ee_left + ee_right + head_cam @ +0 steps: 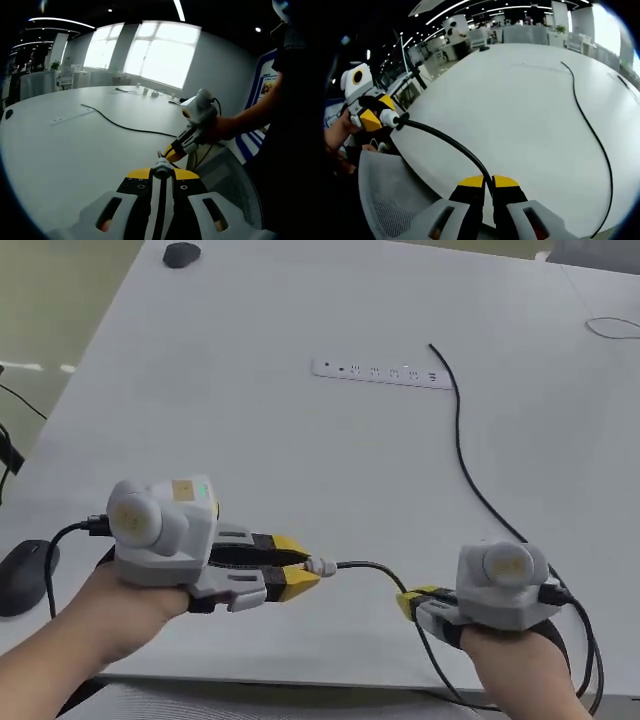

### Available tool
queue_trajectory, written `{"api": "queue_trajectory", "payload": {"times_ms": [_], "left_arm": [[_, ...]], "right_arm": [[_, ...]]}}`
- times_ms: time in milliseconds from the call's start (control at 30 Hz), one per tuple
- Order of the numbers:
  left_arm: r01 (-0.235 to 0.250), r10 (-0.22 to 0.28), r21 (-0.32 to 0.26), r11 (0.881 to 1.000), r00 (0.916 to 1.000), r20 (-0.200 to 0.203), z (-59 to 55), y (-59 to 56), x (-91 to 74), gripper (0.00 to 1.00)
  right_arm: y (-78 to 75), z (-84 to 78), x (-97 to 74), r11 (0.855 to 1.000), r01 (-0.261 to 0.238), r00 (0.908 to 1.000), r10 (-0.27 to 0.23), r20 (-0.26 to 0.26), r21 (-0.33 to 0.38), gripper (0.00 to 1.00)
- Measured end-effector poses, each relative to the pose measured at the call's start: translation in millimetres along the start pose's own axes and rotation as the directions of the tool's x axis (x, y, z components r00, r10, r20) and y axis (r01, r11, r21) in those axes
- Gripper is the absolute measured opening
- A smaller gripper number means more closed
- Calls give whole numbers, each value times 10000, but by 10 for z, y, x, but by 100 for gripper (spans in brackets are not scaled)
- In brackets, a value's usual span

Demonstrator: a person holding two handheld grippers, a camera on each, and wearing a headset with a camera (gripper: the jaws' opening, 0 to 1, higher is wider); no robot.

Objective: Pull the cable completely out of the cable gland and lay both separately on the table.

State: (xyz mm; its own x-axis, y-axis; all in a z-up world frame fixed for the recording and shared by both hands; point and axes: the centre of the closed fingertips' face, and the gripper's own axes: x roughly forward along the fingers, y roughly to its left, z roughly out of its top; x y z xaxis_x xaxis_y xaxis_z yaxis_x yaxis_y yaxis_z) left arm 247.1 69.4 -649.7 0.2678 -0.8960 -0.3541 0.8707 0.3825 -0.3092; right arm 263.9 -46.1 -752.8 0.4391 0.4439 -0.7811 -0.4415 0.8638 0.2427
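Note:
A small white cable gland (320,566) sits pinched between the yellow tips of my left gripper (303,571), near the table's front edge. A black cable (368,568) comes out of the gland, arcs rightward and runs into my right gripper (404,605), which is shut on it. In the left gripper view the gland (162,168) stands at the tips of my left gripper (162,174), and the right gripper (170,151) is just beyond it. In the right gripper view the cable (451,143) curves from my closed right gripper (488,181) up to the gland (389,119).
A white power strip (381,373) lies mid-table with a long black cord (461,447) running from it toward the front right. A dark mouse (22,577) rests at the left edge, another dark object (181,254) at the far end. Grey chair mesh (395,200) sits below the table edge.

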Motion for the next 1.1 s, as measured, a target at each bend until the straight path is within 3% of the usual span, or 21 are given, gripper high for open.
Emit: {"api": "queue_trajectory", "payload": {"times_ms": [100,333,533,667,900,1000,1100], "left_arm": [[12,-12,1,10000,10000,22,11,-4,10,15],[-93,93,8,10000,9999,119,41,22,13,15],[-200,200,8,9998,9996,202,58,51,8,15],[-212,211,62,9998,9996,180,64,56,10,15],[-111,112,-59,9999,9999,128,61,45,36,15],[-79,79,-64,9999,9999,63,48,48,41,15],[-84,85,-95,9999,9999,110,59,61,40,15]], "right_arm": [[-9,-32,6,9991,-53,9999,57,-83,419,0],[8,-29,10,10000,-65,10000,65,-25,46,0],[23,-34,-11,9987,-463,9986,458,257,195,2],[20,-15,-37,9962,-412,9982,444,407,-766,2],[57,15,-81,9898,-430,9973,507,533,-1355,4],[125,93,-126,9748,-568,9947,737,713,-2157,13],[226,243,-218,9414,-530,9901,930,1055,-3330,17]]}}
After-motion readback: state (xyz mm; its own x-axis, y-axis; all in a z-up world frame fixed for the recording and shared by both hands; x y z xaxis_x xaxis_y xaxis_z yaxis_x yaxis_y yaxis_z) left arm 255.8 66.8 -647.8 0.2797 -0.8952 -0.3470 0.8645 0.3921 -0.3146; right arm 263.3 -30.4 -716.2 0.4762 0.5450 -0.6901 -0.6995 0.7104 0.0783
